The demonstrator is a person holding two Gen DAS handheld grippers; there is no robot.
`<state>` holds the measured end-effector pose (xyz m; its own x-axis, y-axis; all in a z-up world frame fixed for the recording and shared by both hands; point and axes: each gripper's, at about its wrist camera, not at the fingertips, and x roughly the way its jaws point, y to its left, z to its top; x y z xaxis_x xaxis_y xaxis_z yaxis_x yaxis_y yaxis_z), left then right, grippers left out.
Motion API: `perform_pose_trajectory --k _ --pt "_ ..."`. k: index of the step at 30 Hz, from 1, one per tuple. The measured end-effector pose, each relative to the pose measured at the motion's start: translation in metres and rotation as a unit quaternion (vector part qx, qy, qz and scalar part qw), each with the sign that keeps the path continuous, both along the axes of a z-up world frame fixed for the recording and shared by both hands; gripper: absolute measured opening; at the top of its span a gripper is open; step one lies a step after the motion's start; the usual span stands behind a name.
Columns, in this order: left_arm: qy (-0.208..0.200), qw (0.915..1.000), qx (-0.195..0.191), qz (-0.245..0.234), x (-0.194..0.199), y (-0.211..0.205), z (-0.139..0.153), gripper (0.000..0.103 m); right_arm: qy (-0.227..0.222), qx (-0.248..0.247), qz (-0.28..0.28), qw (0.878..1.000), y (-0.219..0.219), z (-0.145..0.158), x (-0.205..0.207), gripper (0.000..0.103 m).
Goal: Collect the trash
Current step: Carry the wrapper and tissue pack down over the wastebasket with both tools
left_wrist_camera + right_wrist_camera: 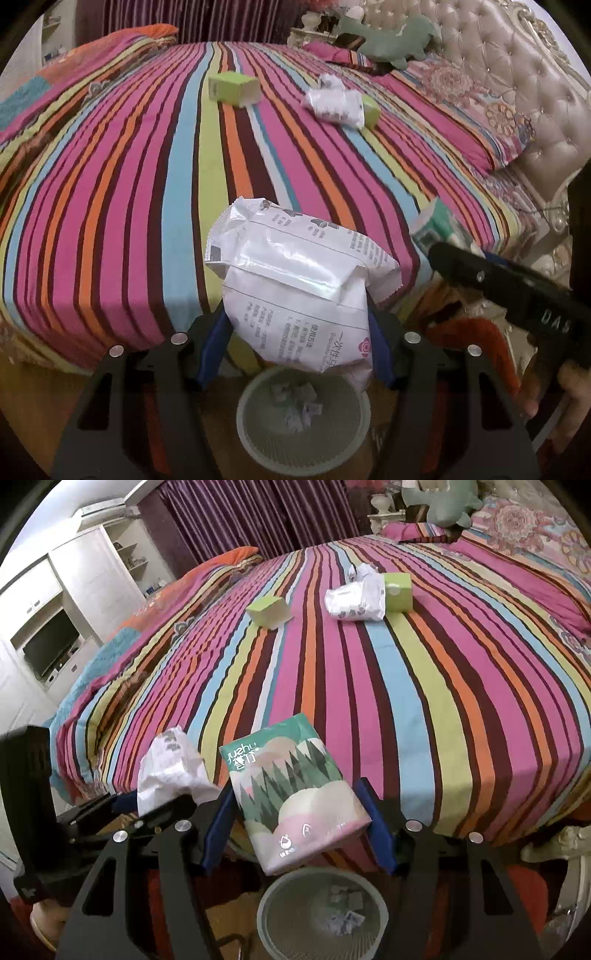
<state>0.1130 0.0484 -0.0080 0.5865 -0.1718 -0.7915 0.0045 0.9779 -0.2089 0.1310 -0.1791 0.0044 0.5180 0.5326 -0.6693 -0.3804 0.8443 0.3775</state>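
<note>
1. bed [424,686] with striped cover fills most of the room view; padded headboard [517,74] at the far end, green plush toy [391,40] near the pillows.
2. white mesh waste basket [354,435] on the floor by the bed edge, right under both grippers. inside: a few crumpled paper scraps [295,406] at the bottom, otherwise mostly empty. same basket [376,923] in the right wrist view.
3. left gripper [299,332]: jaws clamped on a white printed wrapper [295,280], crinkled, its lower corner hanging over the basket opening.
4. right gripper [295,808]: jaws closed on a green tissue pack [291,794] with a forest print, held tilted, its lower end just above the basket rim.
5. still on the bed, well apart from the basket: crumpled white wrapper [354,598] touching a green box [397,590], and a second green box [269,611] lying alone to its left.
6. neither held item is in the basket; both are above it.
</note>
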Motion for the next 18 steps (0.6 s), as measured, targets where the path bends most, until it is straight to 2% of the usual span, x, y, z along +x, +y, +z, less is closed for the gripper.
perform_pose_trajectory --k 9,12,16,18 --pt "0.034 0.9993 0.01 -0.008 -0.038 -0.013 -0.03 0.063 0.026 -0.01 0.005 1.0 -0.001 -0.017 -0.033 0.061" --pt "0.048 0.9986 0.015 -0.015 -0.047 -0.021 -0.041 0.063 0.056 -0.008 0.002 0.998 -0.003 -0.029 -0.039 0.061" --pt "0.079 0.9966 0.013 -0.02 -0.06 -0.028 -0.06 0.063 0.119 0.01 -0.007 0.993 -0.01 -0.053 -0.044 0.061" --pt "0.095 0.995 0.016 -0.025 -0.064 -0.031 -0.07 0.063 0.131 0.003 -0.007 0.991 -0.009 -0.061 -0.047 0.061"
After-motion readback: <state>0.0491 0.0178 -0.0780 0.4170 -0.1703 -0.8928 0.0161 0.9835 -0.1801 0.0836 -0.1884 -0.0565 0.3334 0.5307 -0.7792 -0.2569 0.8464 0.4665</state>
